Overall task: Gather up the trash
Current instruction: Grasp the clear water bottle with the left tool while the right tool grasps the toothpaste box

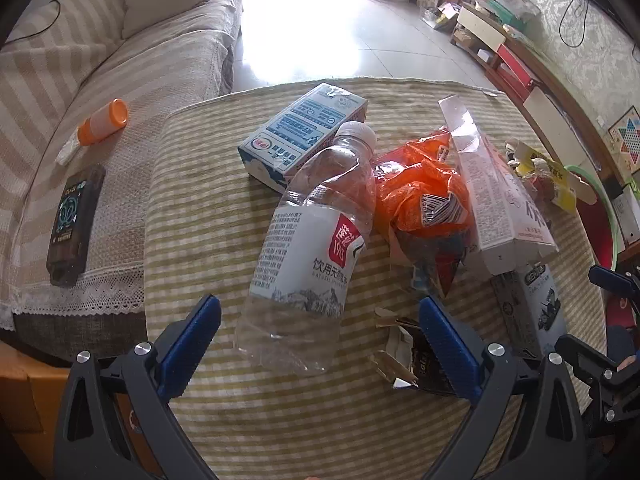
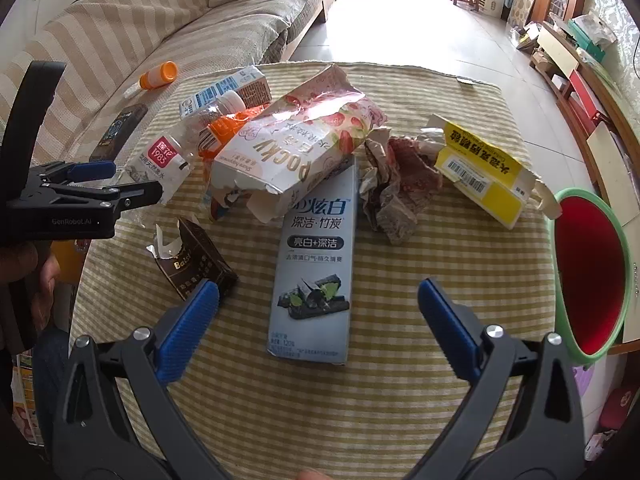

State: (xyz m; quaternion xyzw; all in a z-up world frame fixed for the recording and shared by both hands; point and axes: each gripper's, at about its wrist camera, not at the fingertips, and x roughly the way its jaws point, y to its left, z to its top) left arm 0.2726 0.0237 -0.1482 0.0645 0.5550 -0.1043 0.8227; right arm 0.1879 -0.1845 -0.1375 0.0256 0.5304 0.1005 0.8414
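Trash lies on a striped tablecloth (image 1: 224, 240). An empty clear water bottle (image 1: 312, 240) lies tilted with its base between the blue fingers of my left gripper (image 1: 320, 320), which is open. Behind it are a blue milk carton (image 1: 300, 132), an orange wrapper (image 1: 420, 196) and a pink Pocky box (image 2: 288, 148). My right gripper (image 2: 318, 308) is open over the near end of a grey toothpaste box (image 2: 316, 264). A torn dark packet (image 2: 196, 260), crumpled paper (image 2: 400, 184) and a yellow box (image 2: 480, 176) lie nearby. A red bin with a green rim (image 2: 588, 280) stands at the right.
A striped sofa (image 1: 100, 80) runs along the left with an orange-capped tube (image 1: 104, 122) and a dark packet (image 1: 76, 220) on it. Tiled floor (image 1: 340, 32) stretches behind the table. Shelves with clutter (image 1: 520, 60) line the right wall. A hand (image 2: 40, 276) holds the left gripper.
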